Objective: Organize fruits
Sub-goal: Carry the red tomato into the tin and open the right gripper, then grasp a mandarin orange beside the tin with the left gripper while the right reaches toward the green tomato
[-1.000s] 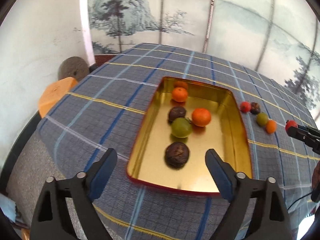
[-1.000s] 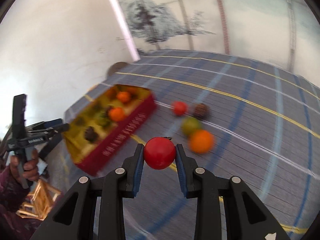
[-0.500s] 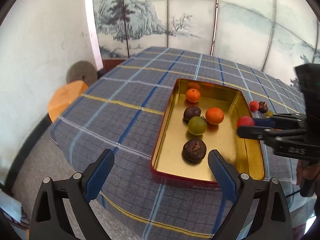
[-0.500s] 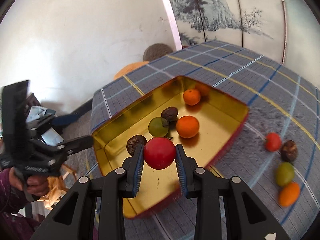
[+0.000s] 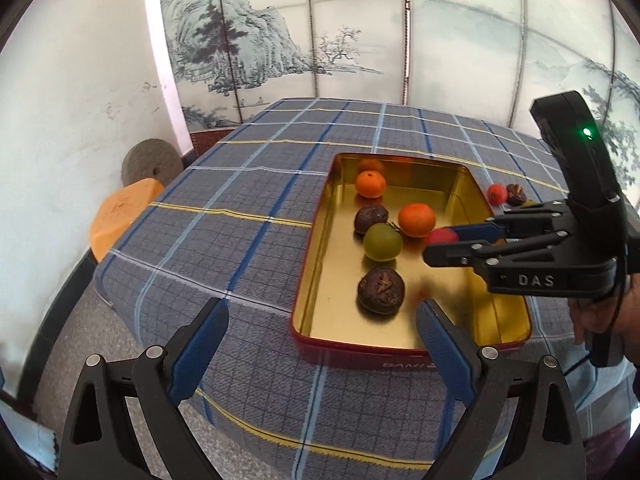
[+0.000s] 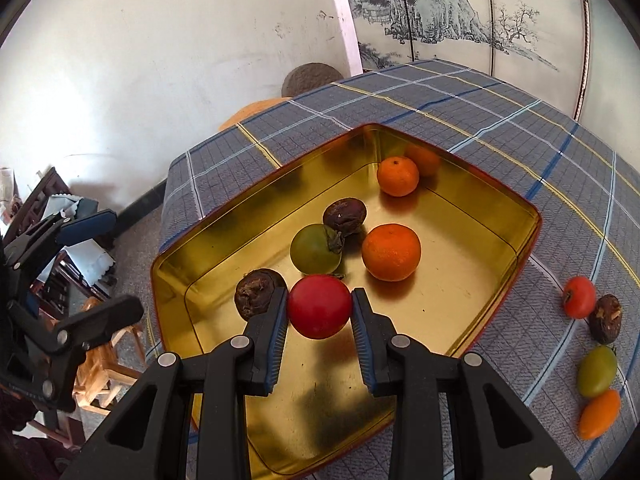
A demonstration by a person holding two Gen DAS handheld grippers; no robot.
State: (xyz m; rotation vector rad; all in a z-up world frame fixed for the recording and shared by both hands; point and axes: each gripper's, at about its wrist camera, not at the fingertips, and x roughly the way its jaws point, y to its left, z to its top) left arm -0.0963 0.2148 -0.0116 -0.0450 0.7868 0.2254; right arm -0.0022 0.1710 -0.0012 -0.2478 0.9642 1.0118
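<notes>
A gold tin tray (image 5: 316,248) (image 6: 500,208) with a red outside sits on the plaid tablecloth. It holds two oranges (image 6: 391,253), a green fruit (image 6: 315,249) and two dark brown fruits (image 5: 380,290). My right gripper (image 6: 319,307) is shut on a red fruit (image 6: 319,306) and holds it over the tray; it also shows in the left wrist view (image 5: 440,240). My left gripper (image 5: 320,336) is open and empty, off the tray's near edge.
Several loose fruits lie on the cloth to the right of the tray: a red one (image 6: 579,297), a brown one (image 6: 606,318), a green one (image 6: 597,371) and an orange one (image 6: 599,414). An orange stool (image 5: 120,216) stands by the table's left edge.
My right gripper has carried the red fruit from beside the loose fruits to above the tray's inside. My left gripper has drawn back from the tray and shifted left.
</notes>
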